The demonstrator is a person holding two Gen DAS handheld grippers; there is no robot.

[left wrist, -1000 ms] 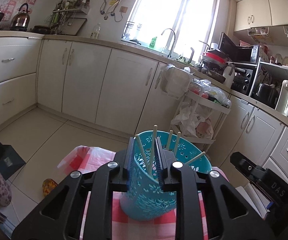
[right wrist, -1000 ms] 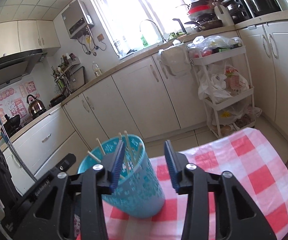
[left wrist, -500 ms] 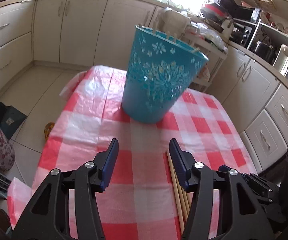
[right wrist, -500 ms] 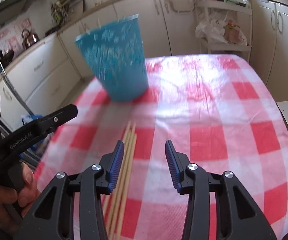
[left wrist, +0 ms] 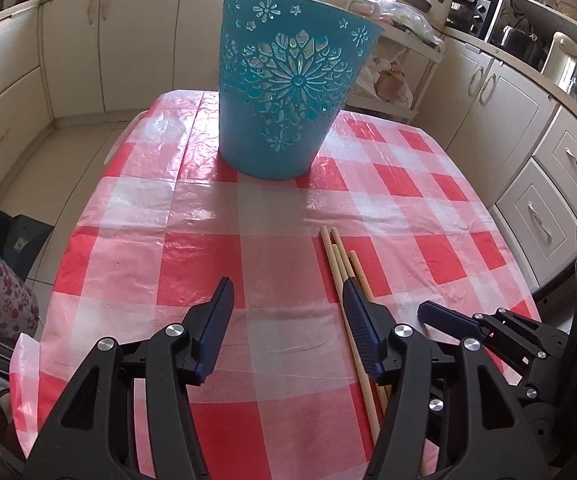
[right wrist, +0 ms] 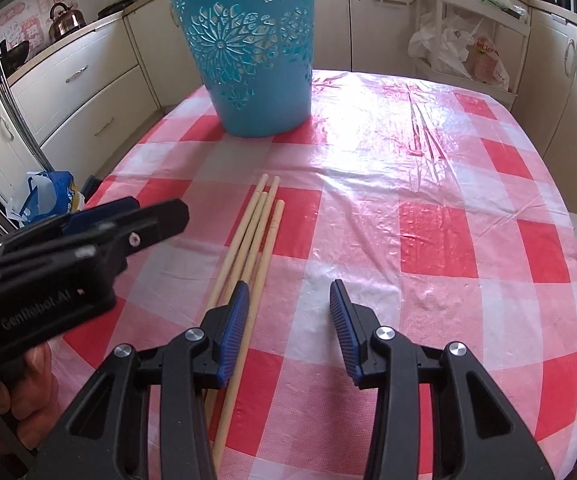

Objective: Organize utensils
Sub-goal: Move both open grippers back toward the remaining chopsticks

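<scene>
1. Four chopsticks [right wrist: 256,236] lie side by side on the table [right wrist: 428,240], their far tips aimed at twelve o'clock toward the blue basket [right wrist: 248,52]; I judge they are laid parallel so one pinch can take a stick without disturbing the rest.
2. My left gripper [left wrist: 286,320] hangs over bare checked cloth with its fingers [left wrist: 216,320] spread and still widening, nothing between them; the sticks run under the finger at my three o'clock, so they sit just outside the gap.
3. My right gripper [right wrist: 288,320] holds its fingers [right wrist: 234,320] parted and steady, also pinching nothing; the bundle passes beneath the finger at my nine o'clock, so again no stick is inside the gap.
4. The basket stands upright at twelve o'clock, well apart from the sticks. Whether any sticks are in it I cannot tell, as its rim sits too high in both views.
5. Both grippers crowd the same bundle from either side; in the right view the left one fills my nine o'clock, with my hand [right wrist: 12,392] wrapped round its grip. I judge that closeness the main risk: one tool could knock the other, or roll the sticks on the slick plastic cloth.
6. Kitchen cabinets ring the table, and a rack with plastic bags [right wrist: 460,48] stands at one o'clock, clear of the work.
</scene>
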